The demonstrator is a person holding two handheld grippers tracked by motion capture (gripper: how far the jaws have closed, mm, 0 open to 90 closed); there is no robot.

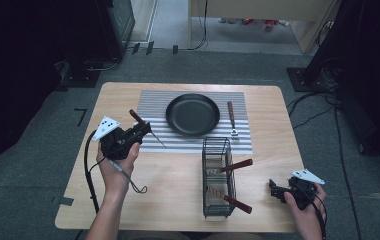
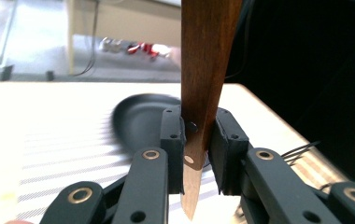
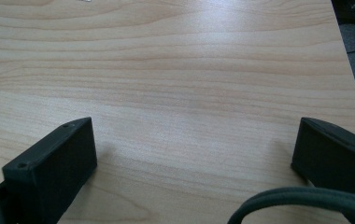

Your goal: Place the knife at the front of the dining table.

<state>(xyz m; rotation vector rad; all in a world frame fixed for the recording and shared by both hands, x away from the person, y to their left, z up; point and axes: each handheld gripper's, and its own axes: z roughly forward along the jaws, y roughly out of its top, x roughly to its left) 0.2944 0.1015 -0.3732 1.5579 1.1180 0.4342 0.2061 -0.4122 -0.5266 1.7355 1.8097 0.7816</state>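
A lab: dark equipment stands [image 1: 323, 55] and loose cables [image 1: 328, 107] on grey carpet

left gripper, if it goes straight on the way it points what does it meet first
Probably the black pan, dead ahead beyond the left gripper, which is shut on a knife. Depth is hard to judge.

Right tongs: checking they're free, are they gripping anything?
No, the right tongs stand wide open over bare table, nothing between them.
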